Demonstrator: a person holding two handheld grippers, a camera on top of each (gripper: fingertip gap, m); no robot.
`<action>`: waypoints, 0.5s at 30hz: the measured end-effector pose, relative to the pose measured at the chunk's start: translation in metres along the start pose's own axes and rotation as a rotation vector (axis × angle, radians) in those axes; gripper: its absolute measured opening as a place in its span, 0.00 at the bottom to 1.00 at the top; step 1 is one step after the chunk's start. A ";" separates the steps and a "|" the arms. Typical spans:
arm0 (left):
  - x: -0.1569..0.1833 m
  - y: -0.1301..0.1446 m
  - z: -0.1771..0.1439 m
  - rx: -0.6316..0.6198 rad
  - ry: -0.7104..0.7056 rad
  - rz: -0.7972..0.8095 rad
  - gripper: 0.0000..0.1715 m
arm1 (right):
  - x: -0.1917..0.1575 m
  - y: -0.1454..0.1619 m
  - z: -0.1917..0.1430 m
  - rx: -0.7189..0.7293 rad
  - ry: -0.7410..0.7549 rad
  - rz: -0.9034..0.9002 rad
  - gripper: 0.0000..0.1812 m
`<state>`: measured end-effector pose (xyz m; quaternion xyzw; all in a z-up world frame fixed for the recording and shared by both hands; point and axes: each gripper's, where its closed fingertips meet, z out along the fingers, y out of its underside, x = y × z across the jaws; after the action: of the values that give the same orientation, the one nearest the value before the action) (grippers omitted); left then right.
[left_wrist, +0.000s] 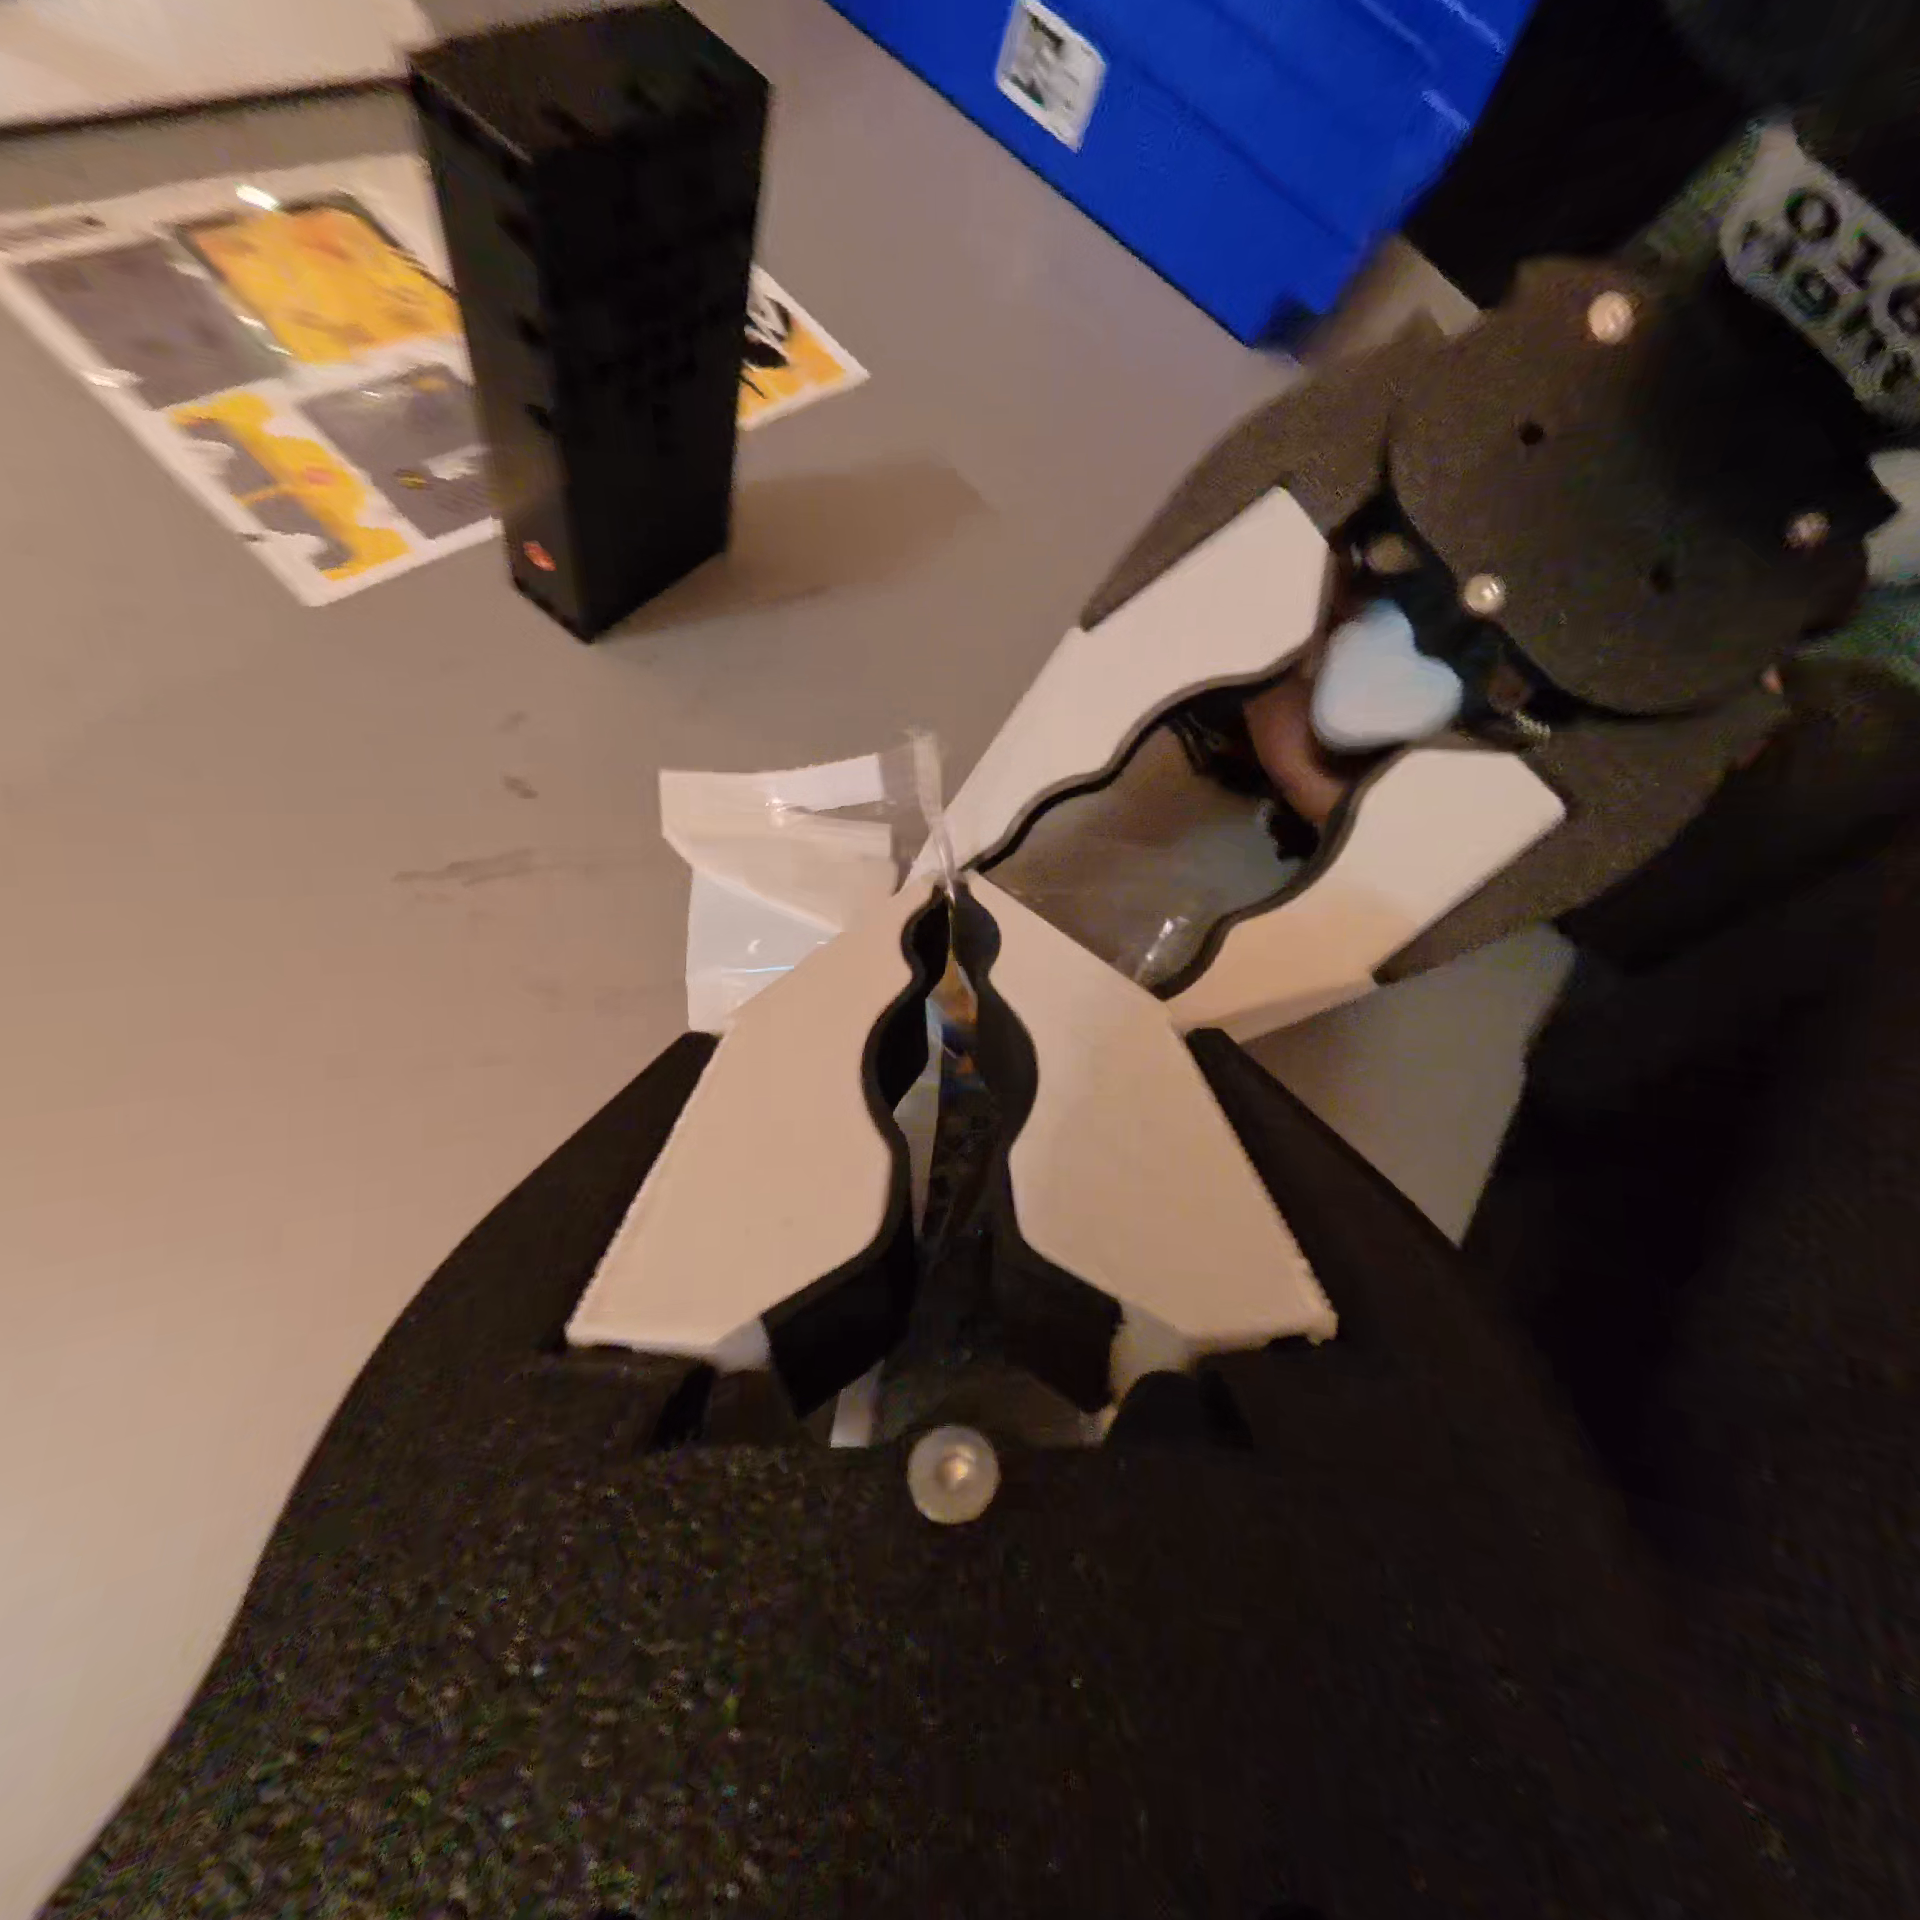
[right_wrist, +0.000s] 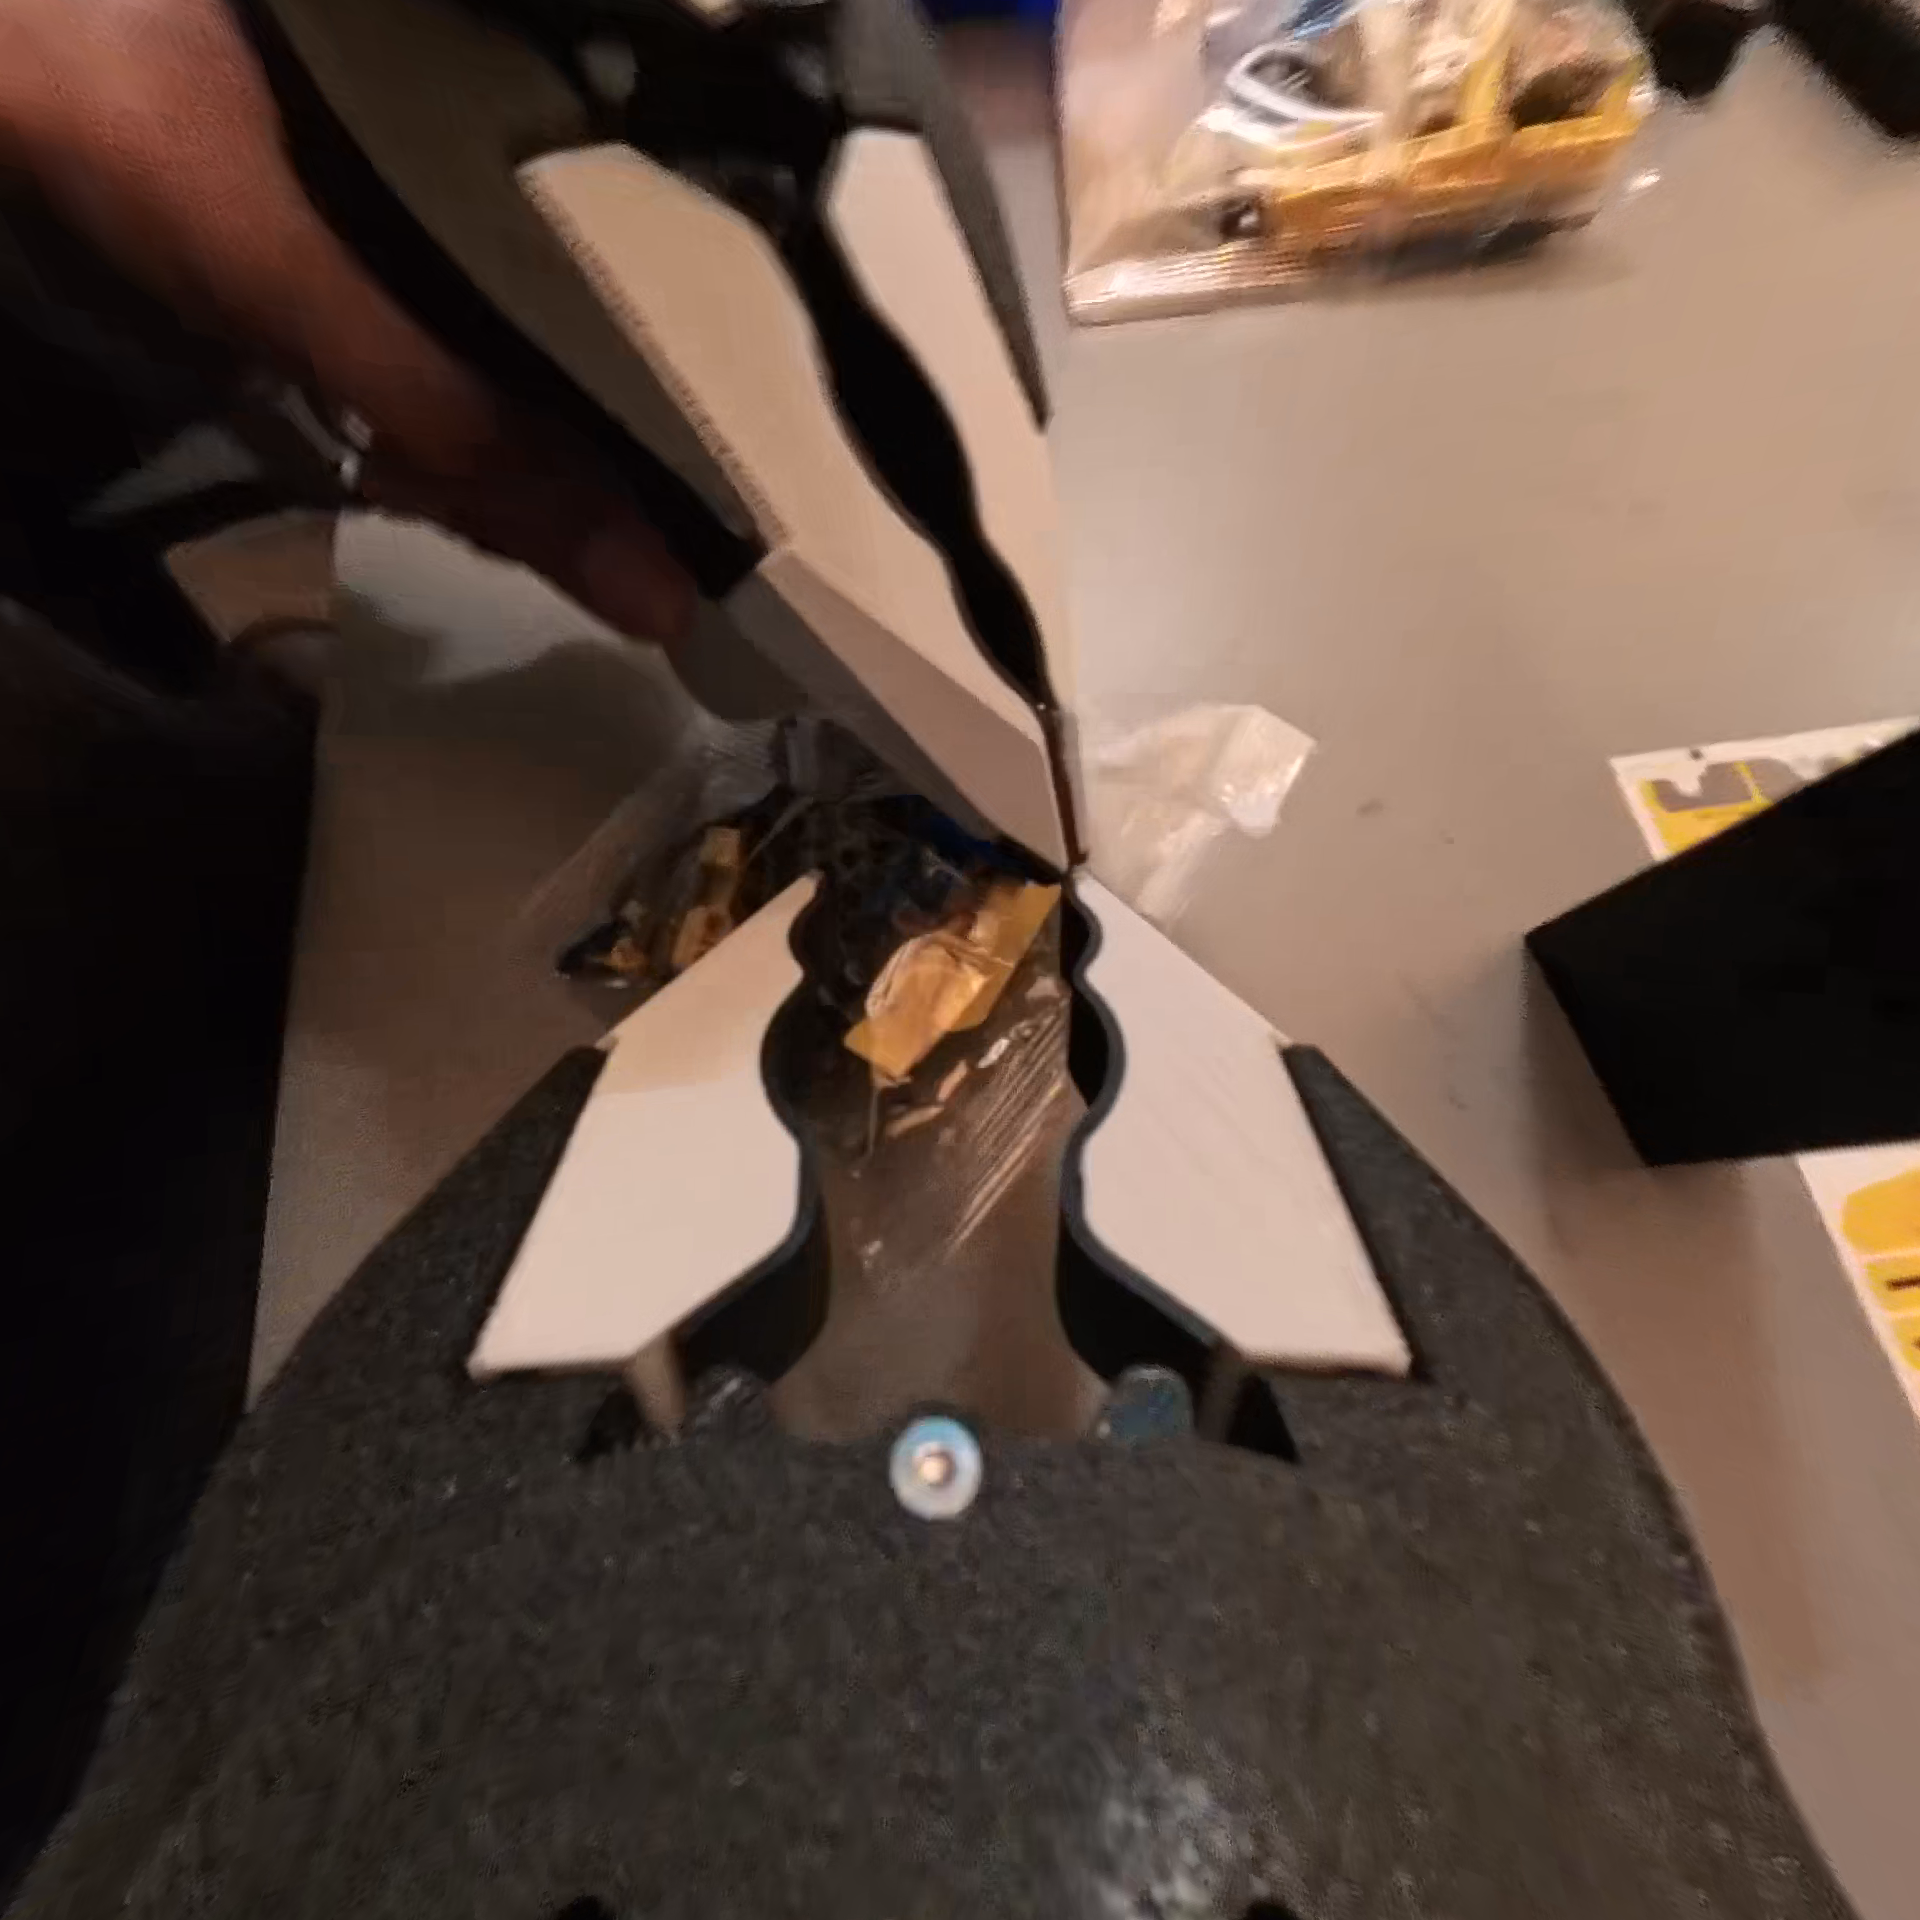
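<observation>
My left gripper (left_wrist: 951, 899) is shut on the top edge of a clear plastic bag (left_wrist: 928, 821). A strip of film sticks up past the fingertips, and blue and yellow bits show between the fingers. In the right wrist view the left gripper (right_wrist: 1070, 857) comes down from above, tips together. The bag (right_wrist: 935, 987) of yellow, black and blue parts hangs under it. My right gripper (right_wrist: 940, 894) is open. The bag lies between its fingers, which do not press on it. It also shows open in the left wrist view (left_wrist: 1081, 914), close to the right of the left gripper.
On the grey table stand a tall black box (left_wrist: 592, 312) and a printed sheet with yellow pictures (left_wrist: 291, 343). A blue bin (left_wrist: 1195, 135) is at the back. An empty clear bag (right_wrist: 1205, 790) lies flat nearby, with another bag of yellow parts (right_wrist: 1382, 156) farther off. A hand (right_wrist: 312, 364) holds the left gripper. Only a small space, under 4 cm, lies between the two pairs of fingers.
</observation>
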<state>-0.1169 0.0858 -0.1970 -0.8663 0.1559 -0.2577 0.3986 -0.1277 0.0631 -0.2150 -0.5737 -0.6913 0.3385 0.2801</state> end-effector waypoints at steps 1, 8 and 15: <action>0.001 0.002 0.000 -0.027 0.026 0.022 0.00 | -0.003 0.003 0.000 -0.043 -0.040 -0.028 0.23; 0.023 0.003 0.003 -0.130 0.263 0.222 0.00 | -0.053 0.028 -0.037 -0.273 -0.501 -0.051 0.16; 0.034 -0.027 -0.002 0.062 0.235 0.072 0.10 | -0.045 0.017 -0.033 -0.073 -0.447 0.197 0.16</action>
<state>-0.0884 0.0861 -0.1643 -0.8111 0.2244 -0.3478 0.4133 -0.0837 0.0258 -0.2086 -0.5587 -0.6887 0.4575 0.0649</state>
